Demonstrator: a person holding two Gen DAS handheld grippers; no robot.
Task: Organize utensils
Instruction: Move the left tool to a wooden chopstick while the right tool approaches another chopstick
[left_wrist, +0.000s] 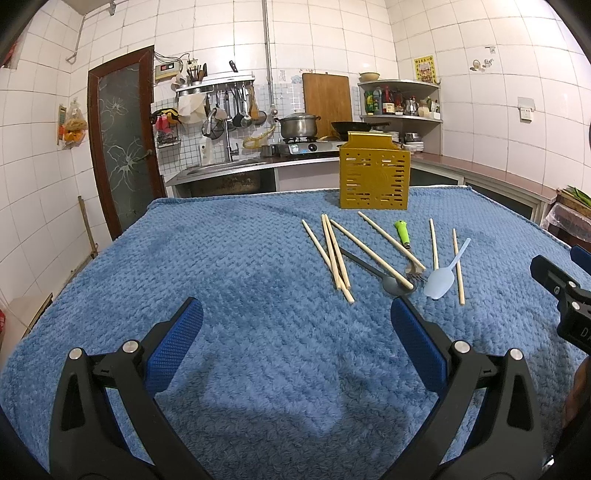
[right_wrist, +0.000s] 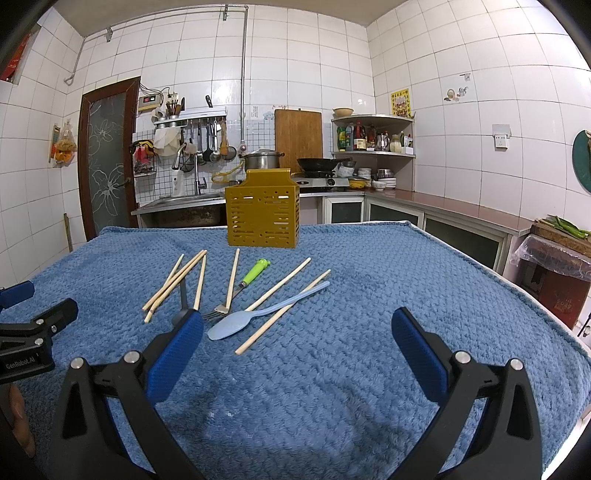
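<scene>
Both grippers' jaws gape empty over pale chopsticks scattered before a slotted mustard holder.

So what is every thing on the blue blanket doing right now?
Left gripper: open, holding nothing.
Right gripper: open, holding nothing.
Yellow holder: upright.
Chopsticks: lying loose, some crossing.
Green-handled fork: lying flat.
Blue spoon: lying flat, over a chopstick.
Dark spoon: lying partly under chopsticks.

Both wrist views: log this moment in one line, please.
stage: before first grasp | left claw: open, empty | right claw: open, empty | chopsticks, spoon, fork: loose on blue cloth | yellow holder: upright
</scene>
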